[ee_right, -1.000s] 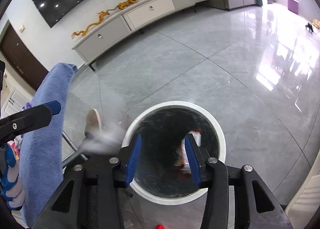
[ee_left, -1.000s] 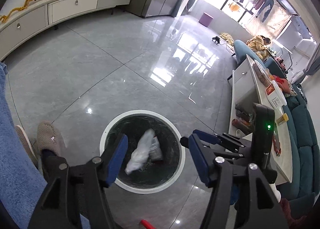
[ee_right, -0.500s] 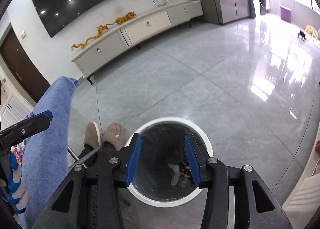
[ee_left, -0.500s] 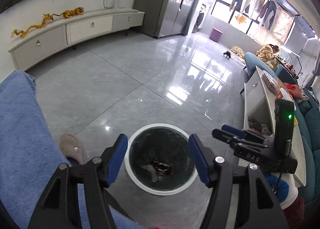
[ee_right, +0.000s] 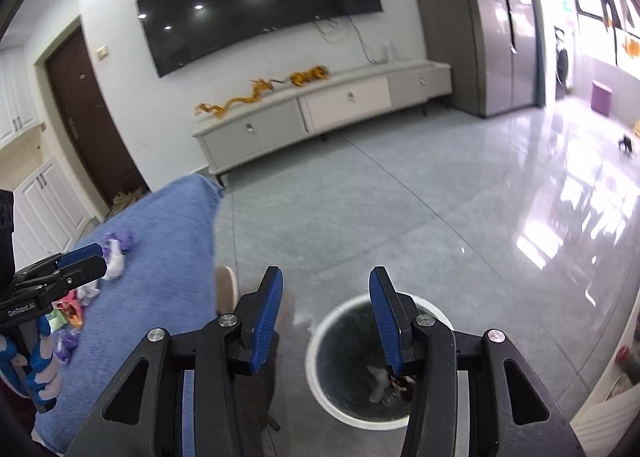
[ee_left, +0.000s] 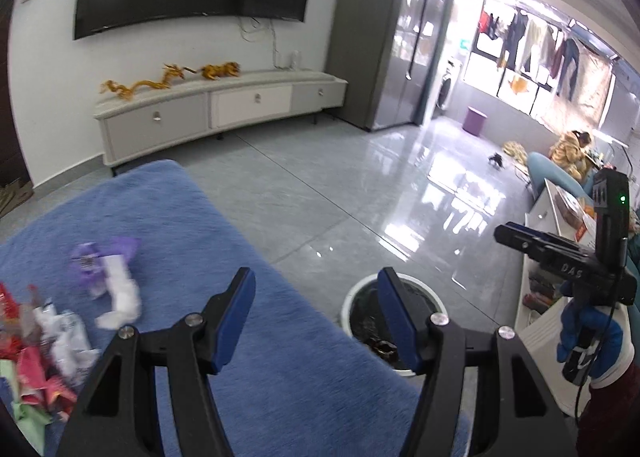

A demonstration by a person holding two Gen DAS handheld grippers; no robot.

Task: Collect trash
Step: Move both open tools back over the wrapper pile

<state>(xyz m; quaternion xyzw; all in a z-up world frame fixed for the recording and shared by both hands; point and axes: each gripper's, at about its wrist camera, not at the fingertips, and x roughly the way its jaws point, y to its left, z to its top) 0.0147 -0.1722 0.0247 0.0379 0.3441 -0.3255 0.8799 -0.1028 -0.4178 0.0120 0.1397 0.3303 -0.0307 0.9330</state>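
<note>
- Both tools have lifted away from the round white-rimmed trash bin (ee_left: 352, 305) since the earlier frames, swinging toward the blue cloth-covered surface (ee_left: 280, 337).
- Left wrist view: the left tool (ee_left: 316, 317) gapes wide and empty. Crumpled white and purple wrappers (ee_left: 108, 277) lie near on the cloth, with a colourful heap (ee_left: 36, 353) at the left edge. Judged step: returning for another piece; next, reach left and close on one scrap.
- Right wrist view: the right tool (ee_right: 324, 317) hangs open and empty above the bin, dropped litter (ee_right: 390, 381) inside. A beige slipper (ee_right: 226, 289) sits beside the cloth edge, clear of the path.

Glossy tiled floor (ee_left: 328, 193), fuzzy blue cloth (ee_left: 192, 225), crinkled wrappers (ee_left: 52, 341).
</note>
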